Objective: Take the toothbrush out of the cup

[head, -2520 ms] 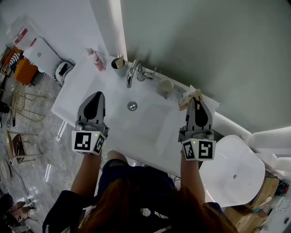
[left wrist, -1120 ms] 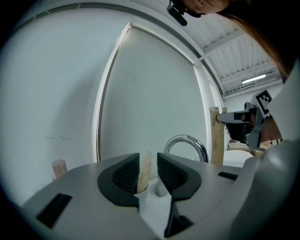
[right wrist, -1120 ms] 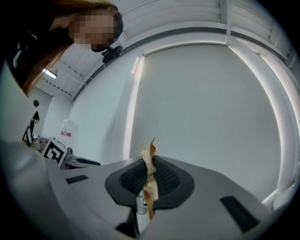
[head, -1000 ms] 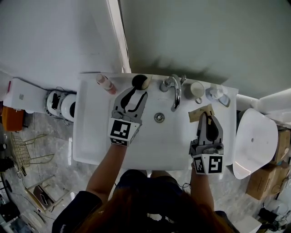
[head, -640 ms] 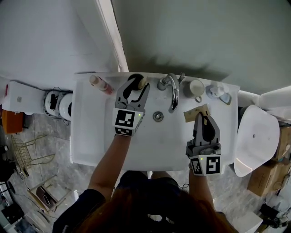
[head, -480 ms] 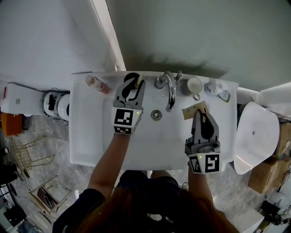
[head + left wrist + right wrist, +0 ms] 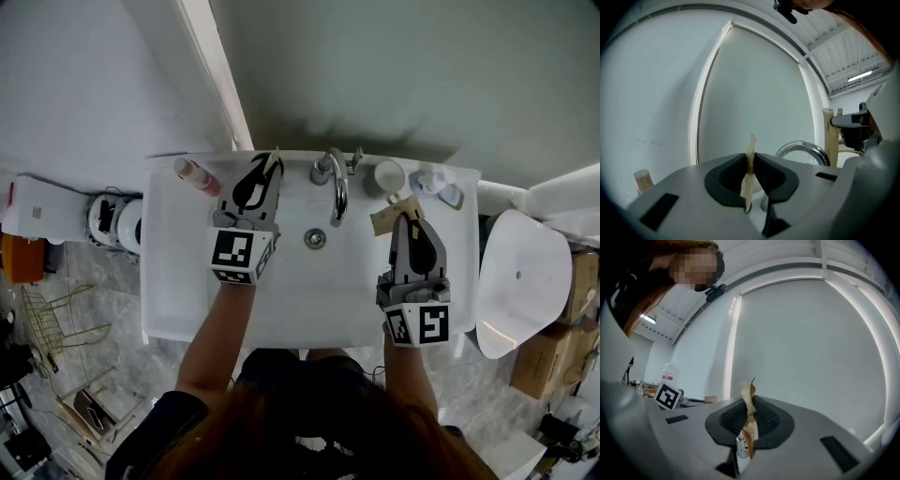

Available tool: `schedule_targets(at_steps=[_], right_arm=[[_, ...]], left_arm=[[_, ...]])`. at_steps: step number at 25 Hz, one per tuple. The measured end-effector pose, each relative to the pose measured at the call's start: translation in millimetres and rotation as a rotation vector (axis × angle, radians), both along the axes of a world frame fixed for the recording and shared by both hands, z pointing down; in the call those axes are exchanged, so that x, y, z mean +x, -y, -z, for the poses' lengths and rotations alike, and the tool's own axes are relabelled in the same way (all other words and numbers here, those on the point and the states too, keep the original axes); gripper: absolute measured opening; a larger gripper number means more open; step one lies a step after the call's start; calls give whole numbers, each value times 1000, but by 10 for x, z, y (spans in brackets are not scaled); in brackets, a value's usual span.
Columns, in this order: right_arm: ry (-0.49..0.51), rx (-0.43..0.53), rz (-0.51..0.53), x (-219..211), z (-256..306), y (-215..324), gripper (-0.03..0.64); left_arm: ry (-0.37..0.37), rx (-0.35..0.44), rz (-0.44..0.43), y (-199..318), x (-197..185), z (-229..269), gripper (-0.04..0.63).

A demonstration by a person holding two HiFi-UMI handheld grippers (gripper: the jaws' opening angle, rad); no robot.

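Beige toothbrush upright between fingers

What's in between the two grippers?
Head view: the chrome faucet and drain lie between the right gripper and the left gripper, whose jaws are closing on the toothbrush.

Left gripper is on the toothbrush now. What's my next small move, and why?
Probably lift the left gripper straight up: its jaws are closing with the toothbrush upright between them, so a vertical pull should draw it out cleanly.

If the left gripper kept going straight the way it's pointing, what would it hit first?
Probably the wall behind the sink; the left gripper, jaws closing on the toothbrush, faces it with nothing between.
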State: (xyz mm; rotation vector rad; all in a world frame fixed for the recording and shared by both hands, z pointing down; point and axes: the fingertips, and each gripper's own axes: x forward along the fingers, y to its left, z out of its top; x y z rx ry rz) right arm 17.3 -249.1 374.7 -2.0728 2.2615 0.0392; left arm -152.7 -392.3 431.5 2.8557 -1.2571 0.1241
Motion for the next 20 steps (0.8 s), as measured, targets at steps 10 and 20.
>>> schedule_targets(at_steps=[10, 20], right_arm=[[-5, 90, 30, -49, 458, -167, 40], [-28, 118, 72, -149, 581, -457, 40]], left_arm=[[-117, 144, 36, -492, -383, 1152, 66], [-135, 123, 120, -1077, -956, 1208, 67]])
